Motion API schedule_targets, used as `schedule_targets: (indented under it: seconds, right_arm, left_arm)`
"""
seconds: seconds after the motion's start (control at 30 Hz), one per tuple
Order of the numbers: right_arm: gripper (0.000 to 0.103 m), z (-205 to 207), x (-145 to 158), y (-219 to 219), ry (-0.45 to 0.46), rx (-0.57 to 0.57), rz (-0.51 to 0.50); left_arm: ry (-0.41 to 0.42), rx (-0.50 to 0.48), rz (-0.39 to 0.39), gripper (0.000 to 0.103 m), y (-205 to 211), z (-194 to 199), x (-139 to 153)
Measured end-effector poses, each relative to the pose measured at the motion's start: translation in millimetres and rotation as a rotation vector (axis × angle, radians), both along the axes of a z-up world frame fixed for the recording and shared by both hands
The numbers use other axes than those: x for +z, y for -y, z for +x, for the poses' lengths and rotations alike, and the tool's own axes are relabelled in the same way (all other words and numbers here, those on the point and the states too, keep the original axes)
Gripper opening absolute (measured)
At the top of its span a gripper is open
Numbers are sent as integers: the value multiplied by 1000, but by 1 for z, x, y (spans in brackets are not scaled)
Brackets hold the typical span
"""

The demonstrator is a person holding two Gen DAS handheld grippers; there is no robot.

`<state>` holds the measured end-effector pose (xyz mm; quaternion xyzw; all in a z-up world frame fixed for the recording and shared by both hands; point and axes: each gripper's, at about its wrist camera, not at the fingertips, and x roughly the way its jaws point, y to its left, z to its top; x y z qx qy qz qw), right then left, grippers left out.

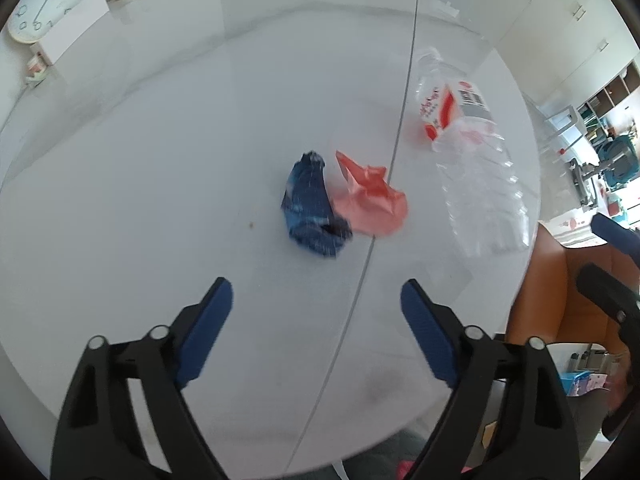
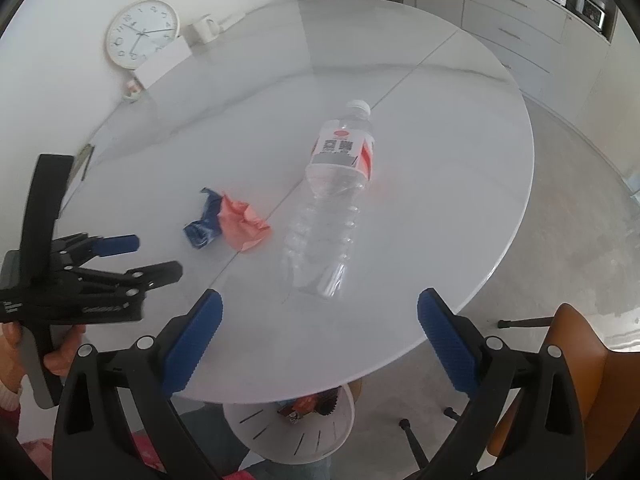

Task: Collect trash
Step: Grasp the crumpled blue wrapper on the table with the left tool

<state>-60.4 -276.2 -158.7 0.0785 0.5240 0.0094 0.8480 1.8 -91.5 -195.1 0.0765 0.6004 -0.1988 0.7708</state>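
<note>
On the round white table (image 2: 460, 168), a crumpled blue wrapper (image 1: 314, 206) is seen touching a crumpled pink wrapper (image 1: 370, 204), directly ahead of the left gripper (image 1: 316, 300), whose jaws are spread apart and empty. An empty plastic bottle (image 2: 332, 200) lies on its side ahead of the right gripper (image 2: 320, 312), likewise held apart.

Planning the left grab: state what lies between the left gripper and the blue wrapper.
Only bare table shows between the open left gripper and the blue wrapper in the left wrist view.
</note>
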Motion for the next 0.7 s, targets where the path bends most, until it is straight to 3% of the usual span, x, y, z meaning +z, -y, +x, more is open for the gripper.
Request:
schedule_targets:
  seconds: [0.23,0.5,0.7]
  right_arm:
    - [98,23,-12,3,-18,-24,11]
    - [98,42,-17,2,-14,-13,44]
    - [98,48,-16,-6,-9,21,54]
  left_arm:
    - [-24,39,3,69,11,27,-26]
    - [-27,60,8,44,14,42,-35]
    - [-39,68,-17,37,10,54,-38]
